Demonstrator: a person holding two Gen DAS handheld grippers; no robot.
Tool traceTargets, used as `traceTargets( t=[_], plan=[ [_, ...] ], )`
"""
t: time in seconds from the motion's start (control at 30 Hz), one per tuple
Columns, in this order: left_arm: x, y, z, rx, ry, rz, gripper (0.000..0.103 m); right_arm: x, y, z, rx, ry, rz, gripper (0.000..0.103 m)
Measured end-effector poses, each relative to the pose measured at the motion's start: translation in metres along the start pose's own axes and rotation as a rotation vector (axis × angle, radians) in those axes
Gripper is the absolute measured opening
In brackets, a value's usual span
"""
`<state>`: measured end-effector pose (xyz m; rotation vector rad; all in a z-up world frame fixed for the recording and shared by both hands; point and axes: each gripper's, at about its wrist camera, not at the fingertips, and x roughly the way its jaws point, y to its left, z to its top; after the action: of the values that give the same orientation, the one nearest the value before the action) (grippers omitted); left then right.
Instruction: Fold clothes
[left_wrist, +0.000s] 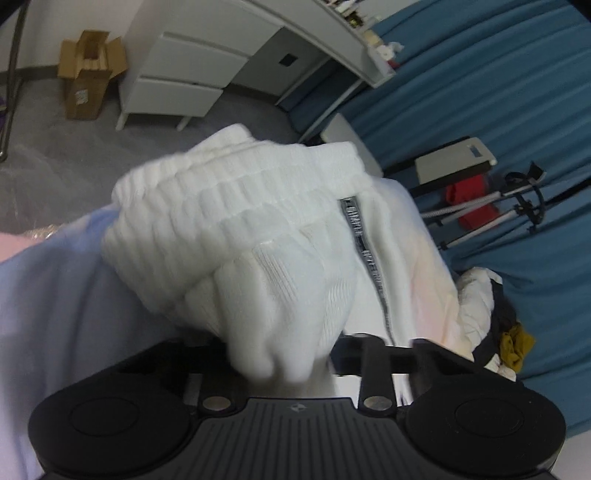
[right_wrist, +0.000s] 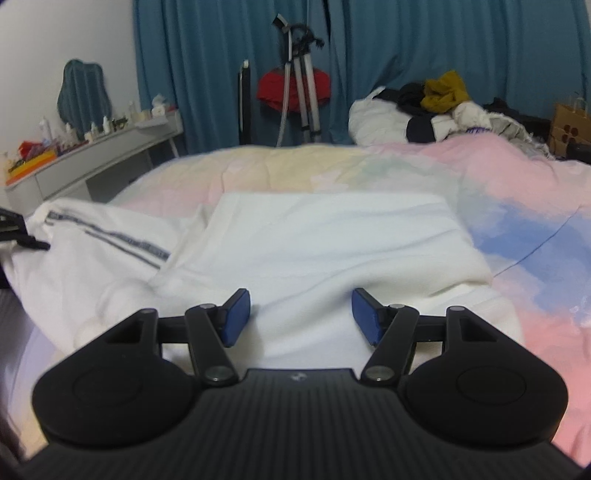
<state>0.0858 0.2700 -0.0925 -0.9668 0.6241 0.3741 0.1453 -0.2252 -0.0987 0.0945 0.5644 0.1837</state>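
Left gripper (left_wrist: 295, 354) first: through its wrist camera I see my jaws closed on a thick bunch of the white garment (left_wrist: 258, 236), the ribbed cuff or hem piled up right over the fingers so the pads themselves are hidden. From that pinch the cloth runs away up and to the right, its grey printed stripe (left_wrist: 364, 251) marking the long axis, out across the pastel bedspread (left_wrist: 44, 295). Beyond it are the white drawers (left_wrist: 173, 81) and the teal curtain (left_wrist: 498, 92).

Right gripper (right_wrist: 299, 317) next: in its camera my blue pads (right_wrist: 236, 317) stand well apart with nothing pinched, hovering just over the near edge of the garment where it lies flat. A panel already folded over sits straight ahead of me, and the loose striped part lies off to the left, towards my other hand.

My judgement is that the fold turns on this: the bunched end is in my left hand, the flat body lies ahead of my right, so the left must carry its end across while the right steadies or takes the near edge
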Motion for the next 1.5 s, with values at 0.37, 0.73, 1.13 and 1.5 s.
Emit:
traceTargets(
  t=[0.37, 0.73, 1.13, 1.5],
  plan=[
    [-0.084, -0.121, -0.059, 0.431, -0.253, -0.097, 0.019, 0.002, -0.021, 0.004, 0.123, 0.023, 0.015, 0.062],
    [-0.107, -0.288, -0.295, 0.918, -0.367, -0.286, 0.020, -0.052, -0.102, 0.029, 0.416, -0.142, -0.111, 0.064],
    [-0.043, -0.287, -0.495, 1.450, -0.336, -0.250, 0.025, -0.064, -0.198, 0.010, 0.829, -0.255, 0.037, 0.064],
    [-0.074, -0.263, -0.470, 1.776, -0.181, -0.324, 0.064, -0.023, -0.201, 0.032, 0.794, -0.079, 0.256, 0.065]
  ],
)
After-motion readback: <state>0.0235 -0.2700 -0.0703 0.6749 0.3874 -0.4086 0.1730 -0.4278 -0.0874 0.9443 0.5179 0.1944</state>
